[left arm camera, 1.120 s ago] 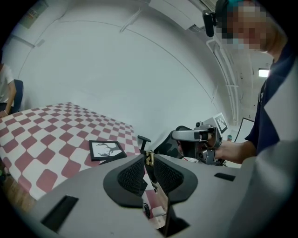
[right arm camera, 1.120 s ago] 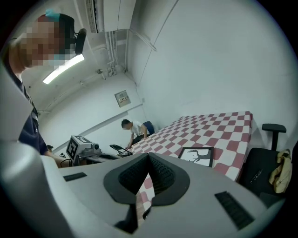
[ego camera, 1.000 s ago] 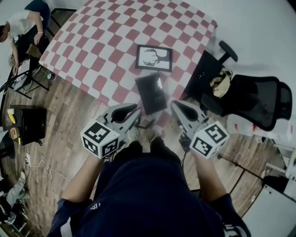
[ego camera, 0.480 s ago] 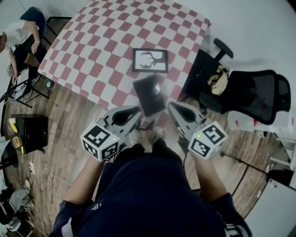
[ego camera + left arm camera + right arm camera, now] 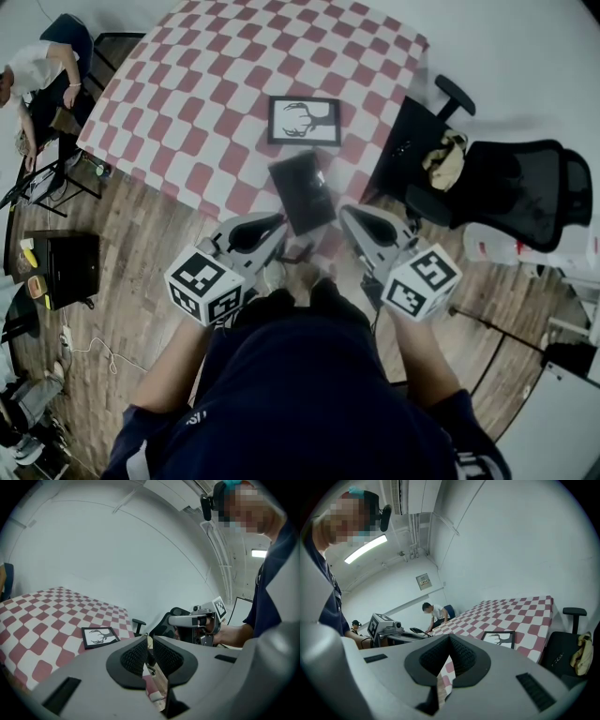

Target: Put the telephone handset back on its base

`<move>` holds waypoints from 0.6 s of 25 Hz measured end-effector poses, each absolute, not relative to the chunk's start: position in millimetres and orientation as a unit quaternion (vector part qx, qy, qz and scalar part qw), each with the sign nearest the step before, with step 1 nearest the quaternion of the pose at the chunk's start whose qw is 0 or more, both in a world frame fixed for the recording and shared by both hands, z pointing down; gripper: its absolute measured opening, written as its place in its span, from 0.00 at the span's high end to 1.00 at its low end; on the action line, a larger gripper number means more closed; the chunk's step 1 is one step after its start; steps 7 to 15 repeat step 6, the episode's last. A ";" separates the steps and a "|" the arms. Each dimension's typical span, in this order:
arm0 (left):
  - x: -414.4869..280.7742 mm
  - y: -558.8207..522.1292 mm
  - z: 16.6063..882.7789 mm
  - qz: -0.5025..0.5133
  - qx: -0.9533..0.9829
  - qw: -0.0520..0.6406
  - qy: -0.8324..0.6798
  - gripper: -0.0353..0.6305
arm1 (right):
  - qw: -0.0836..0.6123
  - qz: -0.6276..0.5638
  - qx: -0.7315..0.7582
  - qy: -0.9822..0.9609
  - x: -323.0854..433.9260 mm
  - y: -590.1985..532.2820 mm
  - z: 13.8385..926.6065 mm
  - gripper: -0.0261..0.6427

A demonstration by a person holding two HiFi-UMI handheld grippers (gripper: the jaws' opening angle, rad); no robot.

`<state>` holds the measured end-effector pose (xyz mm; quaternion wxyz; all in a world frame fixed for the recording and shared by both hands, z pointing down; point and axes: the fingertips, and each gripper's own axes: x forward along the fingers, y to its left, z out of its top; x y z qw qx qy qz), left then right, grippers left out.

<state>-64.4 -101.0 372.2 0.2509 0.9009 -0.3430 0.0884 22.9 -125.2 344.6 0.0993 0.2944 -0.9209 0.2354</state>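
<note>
No telephone handset or base can be made out for sure. A dark flat rectangular object [image 5: 302, 192] lies at the near edge of the red-and-white checkered table [image 5: 216, 84], just behind a framed deer picture [image 5: 304, 120]. My left gripper [image 5: 279, 227] [image 5: 149, 639] is held in front of my body, short of the table edge, shut with nothing between its pads. My right gripper [image 5: 349, 216] [image 5: 449, 640] is held beside it at the same height, shut and empty. Each gripper shows in the other's view: the right gripper [image 5: 196, 620], the left gripper [image 5: 386, 626].
A black office chair [image 5: 525, 202] stands at the right, and a black seat with a tan cloth [image 5: 446, 159] is next to the table. A person [image 5: 37, 66] sits at the far left. A black box [image 5: 66, 262] rests on the wooden floor.
The head view has shifted slightly, so the table sits a little differently in the picture. Both grippers stay in about the same place in front of my body.
</note>
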 end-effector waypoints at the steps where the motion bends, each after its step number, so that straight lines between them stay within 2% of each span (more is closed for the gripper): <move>1: -64.3 -101.1 372.7 0.089 0.901 0.251 -0.343 0.85 | 0.099 0.235 0.294 -0.921 22.8 -125.4 345.1 0.94; 15: -61.0 -101.9 375.1 0.090 0.900 0.253 -0.344 0.85 | 0.100 0.237 0.290 -0.922 24.4 -125.6 347.1 0.94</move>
